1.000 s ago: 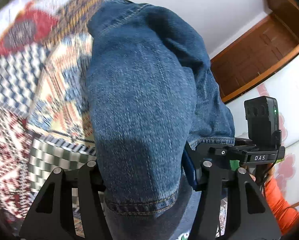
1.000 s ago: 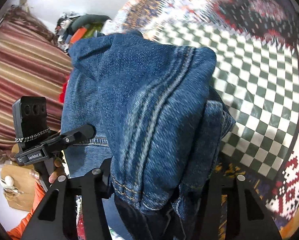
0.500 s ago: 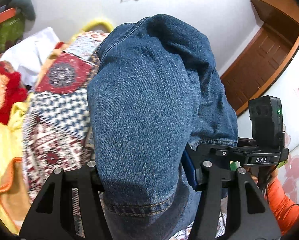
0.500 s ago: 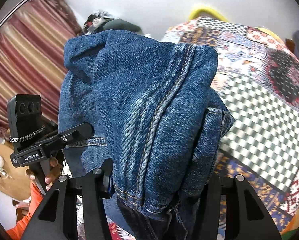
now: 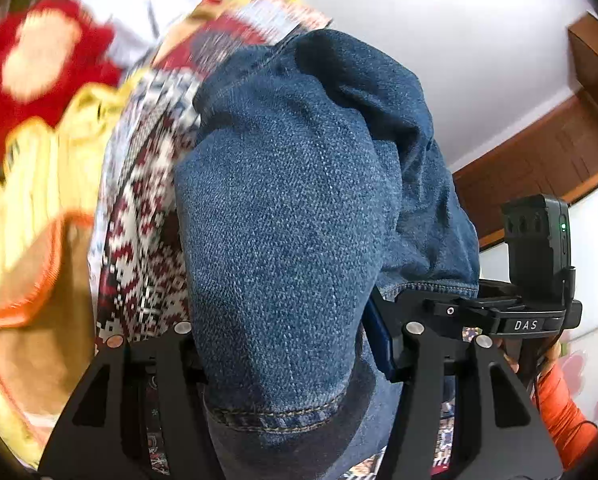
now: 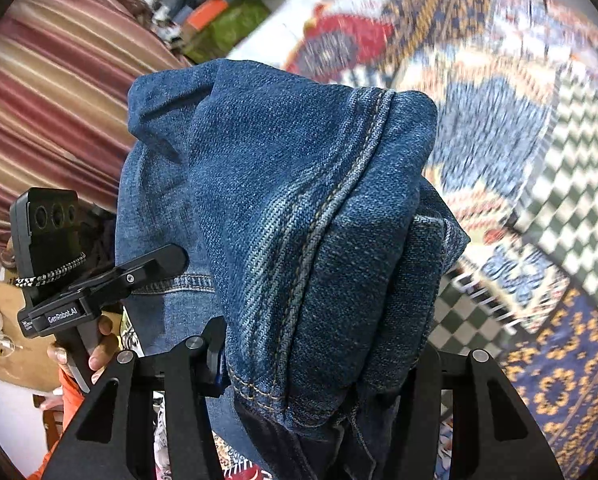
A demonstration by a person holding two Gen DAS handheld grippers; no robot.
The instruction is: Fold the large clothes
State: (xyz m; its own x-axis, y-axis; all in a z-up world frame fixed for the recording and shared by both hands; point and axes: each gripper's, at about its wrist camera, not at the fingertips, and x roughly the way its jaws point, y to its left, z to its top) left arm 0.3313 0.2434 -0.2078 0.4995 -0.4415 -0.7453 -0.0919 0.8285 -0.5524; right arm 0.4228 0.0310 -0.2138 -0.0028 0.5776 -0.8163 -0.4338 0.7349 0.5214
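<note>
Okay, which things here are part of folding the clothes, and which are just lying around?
Part of the job:
- jeans, bunched thick in both grips
- left hand-held gripper
- right hand-held gripper

Lying about:
- patterned bedspread
- red fuzzy item
- yellow cloth
- striped curtain

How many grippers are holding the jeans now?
2: the left gripper and the right gripper each clamp a folded end of the jeans.

Blue denim jeans point(image 5: 283, 216), bunched, folded thick, held aloft.
</note>
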